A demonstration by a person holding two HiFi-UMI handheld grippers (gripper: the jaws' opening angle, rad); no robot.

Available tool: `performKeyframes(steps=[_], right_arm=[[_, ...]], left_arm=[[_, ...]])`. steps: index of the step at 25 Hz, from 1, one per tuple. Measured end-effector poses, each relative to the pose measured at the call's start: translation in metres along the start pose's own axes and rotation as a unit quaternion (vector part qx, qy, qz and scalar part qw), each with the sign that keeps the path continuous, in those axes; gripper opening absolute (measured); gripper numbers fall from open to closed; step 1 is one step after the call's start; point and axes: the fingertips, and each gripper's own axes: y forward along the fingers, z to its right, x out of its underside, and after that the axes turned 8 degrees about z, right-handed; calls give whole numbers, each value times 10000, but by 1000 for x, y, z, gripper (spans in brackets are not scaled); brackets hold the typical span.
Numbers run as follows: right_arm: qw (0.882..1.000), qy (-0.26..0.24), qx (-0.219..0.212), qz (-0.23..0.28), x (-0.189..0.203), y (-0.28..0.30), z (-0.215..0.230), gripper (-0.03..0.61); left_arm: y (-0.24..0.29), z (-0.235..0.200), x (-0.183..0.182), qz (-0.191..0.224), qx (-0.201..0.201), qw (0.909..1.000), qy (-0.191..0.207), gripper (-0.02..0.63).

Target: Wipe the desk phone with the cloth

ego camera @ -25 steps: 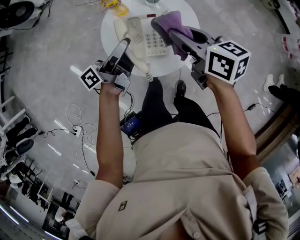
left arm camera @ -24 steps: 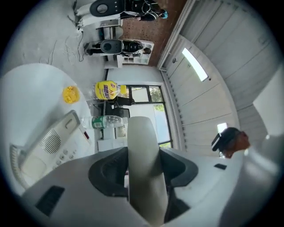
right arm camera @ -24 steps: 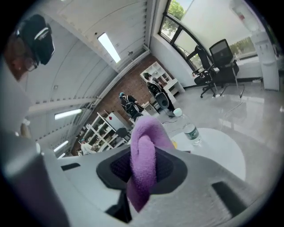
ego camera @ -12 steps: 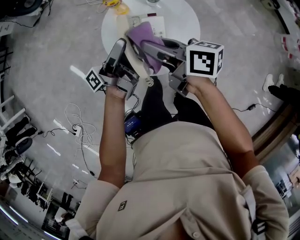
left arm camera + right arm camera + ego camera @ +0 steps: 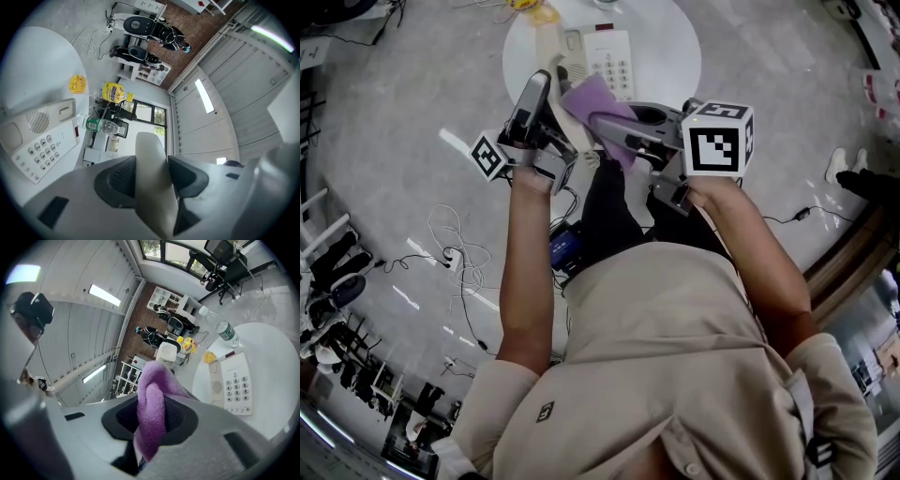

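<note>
Left gripper (image 5: 151,172) clamps wide on the handset (image 5: 149,147), lifted clear of the phone (image 5: 612,62) on the table (image 5: 673,42), likely so the right gripper (image 5: 151,417), pinched on the bunched cloth (image 5: 152,380) just beside it, can wipe all round.

Round white table (image 5: 670,42), green-labelled water bottle (image 5: 228,332), yellow snack bag (image 5: 114,92), floor cables (image 5: 461,251).

we count one round white bench (image 5: 675,47), one desk phone (image 5: 236,385), one handset (image 5: 149,145), one purple cloth (image 5: 152,380), one green-labelled water bottle (image 5: 101,125), two yellow items (image 5: 77,84), and two grippers: the left gripper (image 5: 152,172) and the right gripper (image 5: 151,417), with two jaws apiece
</note>
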Motion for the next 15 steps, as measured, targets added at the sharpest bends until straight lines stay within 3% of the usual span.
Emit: performKeyframes(steps=[8,11,15], right_arm=[[9884,-425,162,1449,-107,18,6,66],[9889,-382,144,1431,-115,25,4,66],[9926,-182,194,1187,-94,19,6,66]], left_arm=[[6,4,16,-324,-92,9994,40,210],[4,4,21,-268,-73,9996,-84,210],[3,2,18,-77,-35,9998,-156,210]])
